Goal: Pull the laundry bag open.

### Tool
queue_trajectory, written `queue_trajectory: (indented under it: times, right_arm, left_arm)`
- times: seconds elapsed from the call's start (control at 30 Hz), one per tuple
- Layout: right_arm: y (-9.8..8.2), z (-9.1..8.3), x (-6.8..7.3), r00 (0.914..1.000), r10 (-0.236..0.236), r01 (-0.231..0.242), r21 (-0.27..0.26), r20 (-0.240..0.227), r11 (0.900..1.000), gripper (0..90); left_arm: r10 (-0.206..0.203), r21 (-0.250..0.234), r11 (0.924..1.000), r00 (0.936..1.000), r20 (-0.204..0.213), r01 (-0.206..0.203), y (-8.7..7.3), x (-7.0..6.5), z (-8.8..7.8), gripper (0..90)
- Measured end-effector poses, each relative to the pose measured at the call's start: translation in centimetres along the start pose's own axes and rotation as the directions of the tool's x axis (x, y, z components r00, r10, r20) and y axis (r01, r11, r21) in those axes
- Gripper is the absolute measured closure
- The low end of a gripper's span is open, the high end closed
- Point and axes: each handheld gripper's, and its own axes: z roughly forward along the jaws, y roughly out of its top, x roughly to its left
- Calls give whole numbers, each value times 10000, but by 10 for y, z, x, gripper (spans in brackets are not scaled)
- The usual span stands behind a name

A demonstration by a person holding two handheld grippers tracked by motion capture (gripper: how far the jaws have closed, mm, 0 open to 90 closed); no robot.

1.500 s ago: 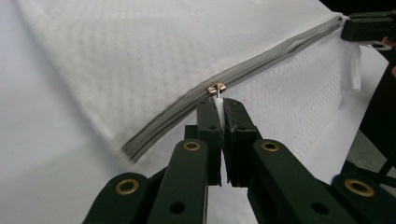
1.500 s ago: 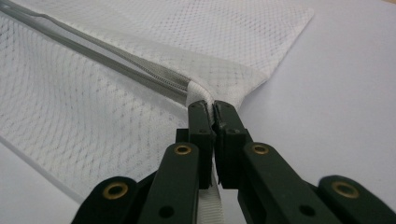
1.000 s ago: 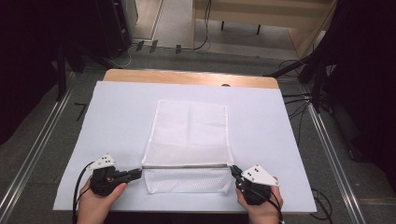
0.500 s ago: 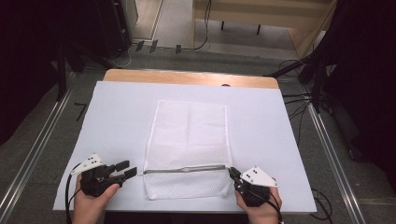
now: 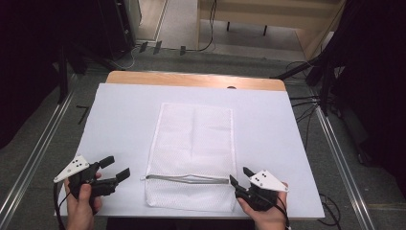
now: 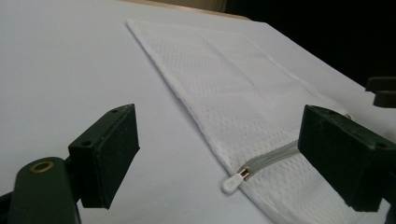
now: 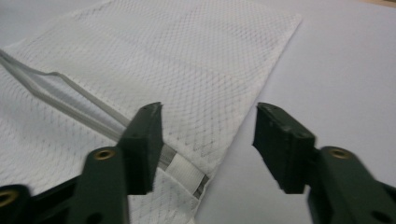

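1. Bag [image 5: 194,155]: a white mesh pouch lying flat on the white worktop [image 5: 119,115], between the two sets of fingers. Its grey zip [image 5: 184,178] runs across the end nearest the person.
2. Left gripper [image 5: 116,168]: its fingers have just been opening and now stand spread with nothing between them. They sit off the bag's left edge, well apart from the cloth. In the left gripper view the white pull tab [image 6: 232,183] lies ahead of and between the fingers, at the bag's edge.
3. Right gripper [image 5: 240,176]: its fingers have also just been opening and are released, gripping nothing. They sit just at the bag's right edge. In the right gripper view one finger [image 7: 145,144] hangs over the zip's end tape [image 7: 184,173] and the other over bare worktop, so the corner lies in the gap but is not pinched.
4. Step in hand: letting go. Both ends of the zip line are free, and the zip looks slack and slightly bowed in the middle, seemingly closed along most of its length.
5. Next move, as a guess: if the zip is to be worked, the left fingers would need to close in on the small pull tab, low to the worktop, while the right fingers pinch the far end to keep the cloth from sliding.
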Motion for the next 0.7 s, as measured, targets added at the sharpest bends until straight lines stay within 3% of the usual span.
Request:
queue_trajectory:
  times: [0.23, 0.5, 0.7]
  right_arm:
    - [2, -3, -10, 9976, 257, -249, -141, 643, 9996, 133]
    - [1, -10, -34, 9953, 734, -707, -435, 635, 9965, 85]
    - [-2, -17, -56, 9894, 1066, -1007, -634, 983, 9929, 63]
  left_arm:
    - [20, -38, 10000, 9993, -383, -22, 1, 7, -4, 126]
    - [117, -177, 9998, 9978, -659, -129, 3, 17, -11, 100]
    - [168, -254, 9995, 9969, -767, -188, 2, 22, -13, 92]
